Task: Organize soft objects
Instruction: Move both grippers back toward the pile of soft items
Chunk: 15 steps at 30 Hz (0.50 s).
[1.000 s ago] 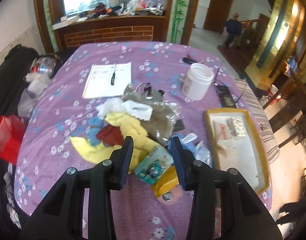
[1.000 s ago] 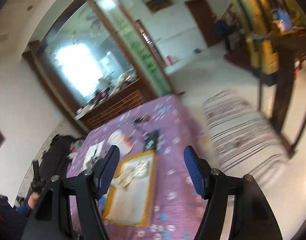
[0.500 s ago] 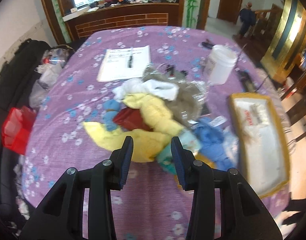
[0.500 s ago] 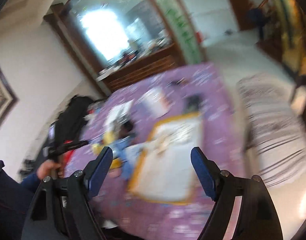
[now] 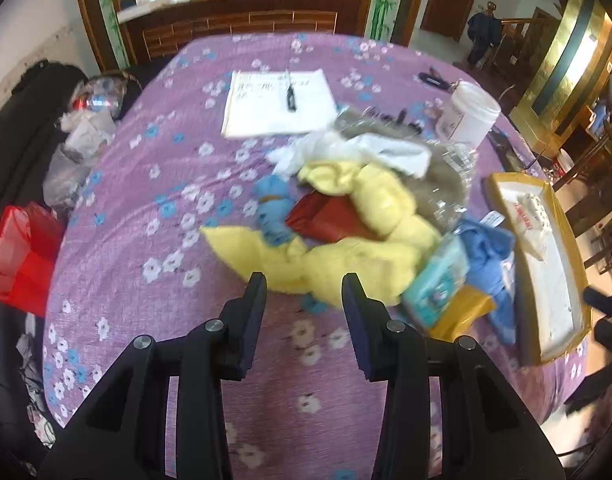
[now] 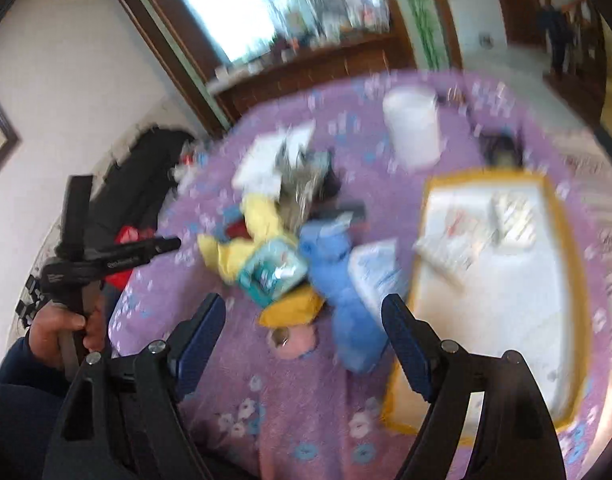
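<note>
Beside pile [image 5: 345, 216], tray [image 5: 577, 264] holds packets [image 5: 531, 210].

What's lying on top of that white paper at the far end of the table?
A dark pen lies on the white paper. A clear crinkled bag overlaps its near right corner, hiding that part.

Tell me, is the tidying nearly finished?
No, barely started. The yellow cloth, blue cloth and red cloth still lie heaped beside the yellow-rimmed tray. The left tool and right tool are open, holding nothing.
</note>
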{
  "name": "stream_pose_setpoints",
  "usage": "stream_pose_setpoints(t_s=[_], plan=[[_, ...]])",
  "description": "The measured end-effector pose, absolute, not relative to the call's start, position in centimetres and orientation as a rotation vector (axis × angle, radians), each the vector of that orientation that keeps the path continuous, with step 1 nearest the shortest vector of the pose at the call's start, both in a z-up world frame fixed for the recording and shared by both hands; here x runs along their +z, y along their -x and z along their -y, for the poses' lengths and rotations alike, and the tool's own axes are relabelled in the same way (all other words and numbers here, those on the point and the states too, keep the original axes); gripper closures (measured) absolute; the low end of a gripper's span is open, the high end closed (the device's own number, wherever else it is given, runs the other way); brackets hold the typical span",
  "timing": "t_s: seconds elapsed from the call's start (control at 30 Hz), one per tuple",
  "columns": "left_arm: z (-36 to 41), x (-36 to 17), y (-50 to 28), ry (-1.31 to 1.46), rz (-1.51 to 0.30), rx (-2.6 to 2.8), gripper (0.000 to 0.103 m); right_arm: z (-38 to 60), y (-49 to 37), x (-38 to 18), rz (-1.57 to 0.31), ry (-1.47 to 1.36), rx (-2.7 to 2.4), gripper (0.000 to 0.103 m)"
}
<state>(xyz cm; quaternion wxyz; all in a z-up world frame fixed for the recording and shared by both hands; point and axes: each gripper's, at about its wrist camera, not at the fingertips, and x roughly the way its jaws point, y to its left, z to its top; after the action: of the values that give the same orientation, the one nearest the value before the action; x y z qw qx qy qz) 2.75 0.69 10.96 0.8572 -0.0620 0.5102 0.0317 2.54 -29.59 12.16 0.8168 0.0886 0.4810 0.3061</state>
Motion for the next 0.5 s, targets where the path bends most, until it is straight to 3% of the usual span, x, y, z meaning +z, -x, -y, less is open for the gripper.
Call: stream_pose_setpoints(t_s=[0.17,0.5], plan=[[-3.5,9.1,-2.5,0.173,-1.106,0.059,0.064,25.0,-2.2,8.2,-1.156,-0.075,0.647,0.022],[-5.6,7.3,-2.5,0.186,-1.136,-0.008,0.064,20.6,-3.2,3.3,-1.216,0.119,0.564,0.023]])
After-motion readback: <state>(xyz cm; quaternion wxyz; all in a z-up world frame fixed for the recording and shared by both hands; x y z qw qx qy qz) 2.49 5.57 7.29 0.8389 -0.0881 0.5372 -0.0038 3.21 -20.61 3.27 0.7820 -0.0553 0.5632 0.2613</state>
